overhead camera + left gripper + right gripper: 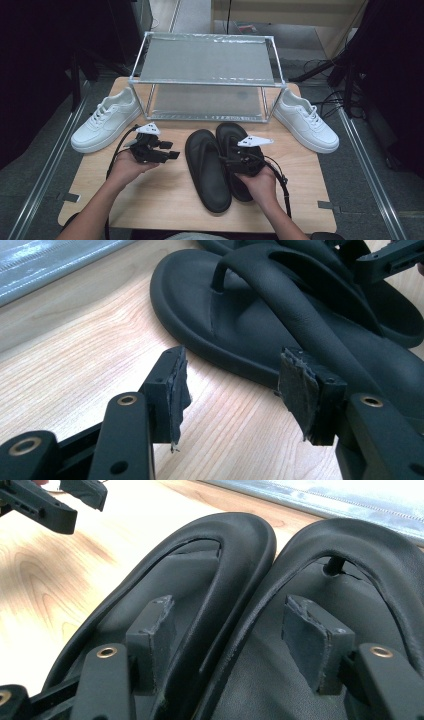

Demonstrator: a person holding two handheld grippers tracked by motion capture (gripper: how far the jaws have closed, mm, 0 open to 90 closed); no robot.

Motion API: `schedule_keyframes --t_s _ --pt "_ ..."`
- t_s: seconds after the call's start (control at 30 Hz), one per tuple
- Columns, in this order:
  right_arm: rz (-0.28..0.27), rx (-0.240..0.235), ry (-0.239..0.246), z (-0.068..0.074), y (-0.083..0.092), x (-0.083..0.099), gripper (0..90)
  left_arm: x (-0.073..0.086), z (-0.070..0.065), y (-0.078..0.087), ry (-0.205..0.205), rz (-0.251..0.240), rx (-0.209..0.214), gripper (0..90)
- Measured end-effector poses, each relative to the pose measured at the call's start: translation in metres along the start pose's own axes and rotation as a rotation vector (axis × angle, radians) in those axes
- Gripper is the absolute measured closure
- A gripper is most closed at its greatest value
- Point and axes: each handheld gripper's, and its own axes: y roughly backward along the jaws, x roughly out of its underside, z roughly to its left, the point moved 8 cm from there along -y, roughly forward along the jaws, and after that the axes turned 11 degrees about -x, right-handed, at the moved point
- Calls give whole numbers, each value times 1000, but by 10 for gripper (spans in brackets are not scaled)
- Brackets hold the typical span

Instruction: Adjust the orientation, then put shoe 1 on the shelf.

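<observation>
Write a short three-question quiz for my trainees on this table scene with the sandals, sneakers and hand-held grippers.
1. True or false: the black sandals lie side by side on the table.
2. How many white sneakers flank the metal rack?
3. The right hand-held gripper is: A) open above the sandals, B) shut on a sneaker.

Key: 1 true; 2 two, one each side; 3 A.

Flip-flops (207,170): pair, matte black all over, soles and straps alike.
Sneakers: left one (106,120), right one (305,121), plain white, white laces.
Rack (207,60): silver metal frame, grey shelf panels.
Table (165,195): light wood, visible grain pattern.
Left gripper (170,149), right gripper (231,159): black bodies, brass-coloured rivets, dark grey pads (295,390), pale grey top plates, black cables.
</observation>
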Motion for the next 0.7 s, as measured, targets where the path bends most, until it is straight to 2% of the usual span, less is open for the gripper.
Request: schedule_keyframes --t_s 0.7 --pt "15 30 -18 -2 -13 2 369 1 2 3 6 -10 -1 440"
